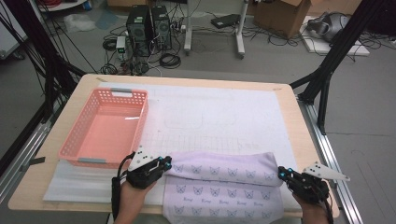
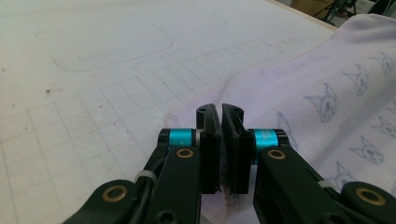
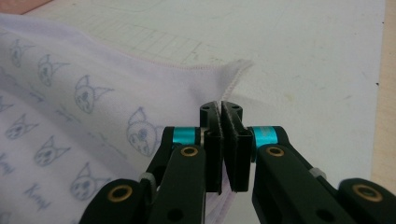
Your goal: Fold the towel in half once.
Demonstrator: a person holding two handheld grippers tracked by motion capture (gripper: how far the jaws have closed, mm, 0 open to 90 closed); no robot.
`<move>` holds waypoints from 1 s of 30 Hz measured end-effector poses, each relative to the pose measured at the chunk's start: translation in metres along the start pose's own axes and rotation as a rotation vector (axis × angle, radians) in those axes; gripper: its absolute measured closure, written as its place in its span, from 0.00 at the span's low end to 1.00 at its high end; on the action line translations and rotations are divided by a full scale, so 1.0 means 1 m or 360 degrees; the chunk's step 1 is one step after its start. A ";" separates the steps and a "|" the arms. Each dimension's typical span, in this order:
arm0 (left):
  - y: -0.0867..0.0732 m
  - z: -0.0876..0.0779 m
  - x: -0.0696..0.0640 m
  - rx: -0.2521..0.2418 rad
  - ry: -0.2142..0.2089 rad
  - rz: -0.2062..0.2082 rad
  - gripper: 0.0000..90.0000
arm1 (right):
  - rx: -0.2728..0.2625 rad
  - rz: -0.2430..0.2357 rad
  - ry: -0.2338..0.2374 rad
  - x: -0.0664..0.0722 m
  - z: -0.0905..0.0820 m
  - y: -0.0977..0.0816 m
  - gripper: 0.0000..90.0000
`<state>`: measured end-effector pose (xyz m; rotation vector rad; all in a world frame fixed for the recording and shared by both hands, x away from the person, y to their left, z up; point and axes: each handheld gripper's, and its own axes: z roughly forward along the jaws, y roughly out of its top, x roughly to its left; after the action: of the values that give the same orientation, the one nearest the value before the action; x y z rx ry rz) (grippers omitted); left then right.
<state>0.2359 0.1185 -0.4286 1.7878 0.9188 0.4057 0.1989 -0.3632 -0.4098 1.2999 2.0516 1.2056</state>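
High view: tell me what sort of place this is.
Most likely a lab or workshop set up for recording: two black tower computers with tangled cables on the grey floor, black metal frame legs around the wooden table, and cardboard boxes behind.

The towel (image 1: 224, 186) is pale lilac, printed with rows of small blue-grey cat heads and script words, and edged in white stitching. The basket (image 1: 105, 126) is salmon pink with grey handle strips. The mat (image 1: 224, 112) is white with a faint grey grid and outlines. The table (image 1: 28, 186) is light wood. Both grippers, left (image 1: 164, 163) and right (image 1: 283, 172), are black with turquoise bands and brass-coloured rivets.
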 end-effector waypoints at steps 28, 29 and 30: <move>-0.033 -0.019 -0.004 0.0057 0.0046 -0.0250 0.45 | 0.0108 0.0160 -0.0012 0.008 -0.015 -0.034 0.54; -0.032 -0.015 -0.003 0.0085 0.0036 -0.0264 0.44 | 0.0125 0.0152 -0.0008 0.008 -0.010 -0.034 0.51; -0.032 -0.011 -0.002 0.0104 0.0026 -0.0270 0.42 | 0.0143 0.0147 -0.0006 0.007 -0.006 -0.034 0.49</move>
<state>0.2148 0.1293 -0.4524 1.7513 1.0971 0.2847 0.1744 -0.3655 -0.4344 1.4517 2.0849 1.1607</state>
